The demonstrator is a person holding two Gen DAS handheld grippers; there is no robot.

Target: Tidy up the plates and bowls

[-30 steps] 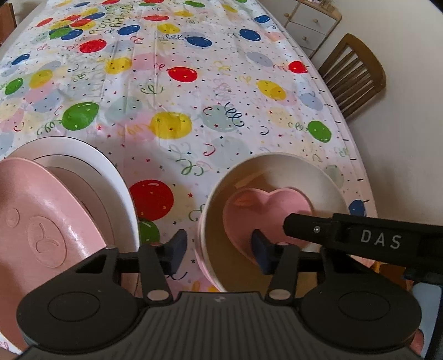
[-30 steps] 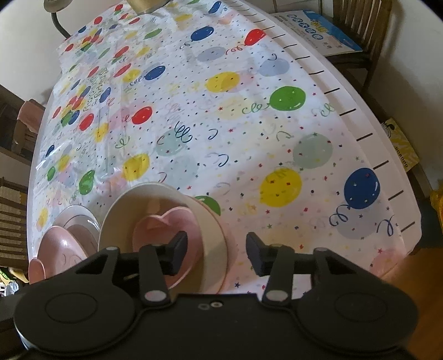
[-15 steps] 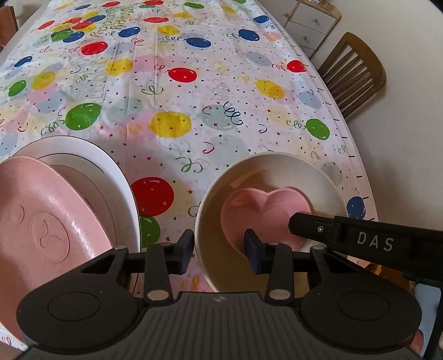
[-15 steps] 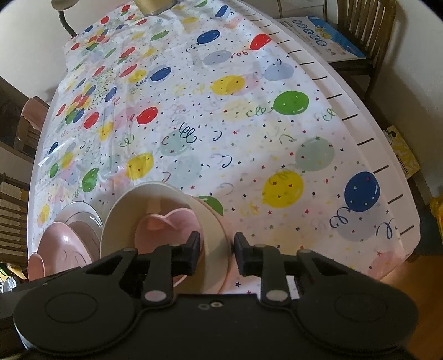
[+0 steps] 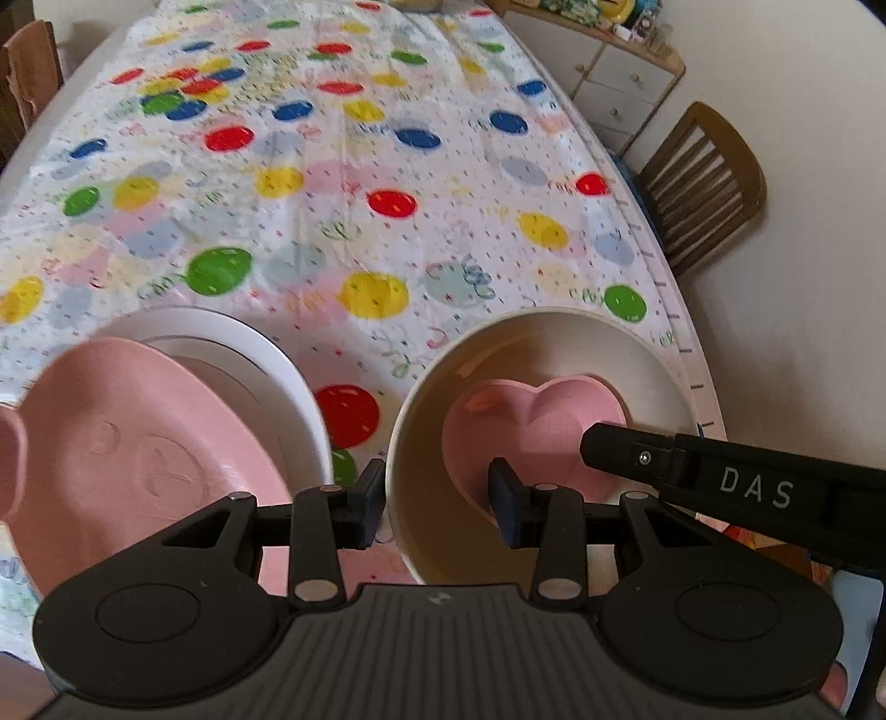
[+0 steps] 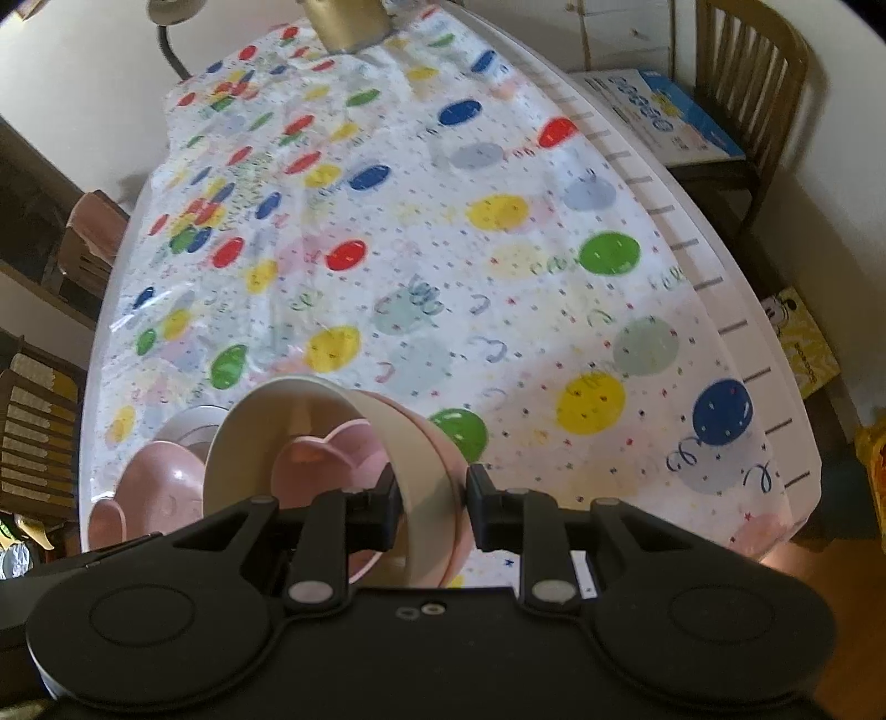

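Both the left gripper (image 5: 437, 501) and right gripper (image 6: 433, 512) clench the cream bowl's (image 5: 554, 343) rim, its mouth upward, heart dish (image 5: 542, 421) pointing toward them, open tablecloth (image 5: 354, 183) beyond.

I see a table (image 5: 695, 382) under a balloon tablecloth (image 5: 343, 183), a wooden chair (image 5: 703, 183), a drawer cabinet (image 5: 614, 83), pale floor (image 5: 803, 310), a lamp (image 6: 166, 22).
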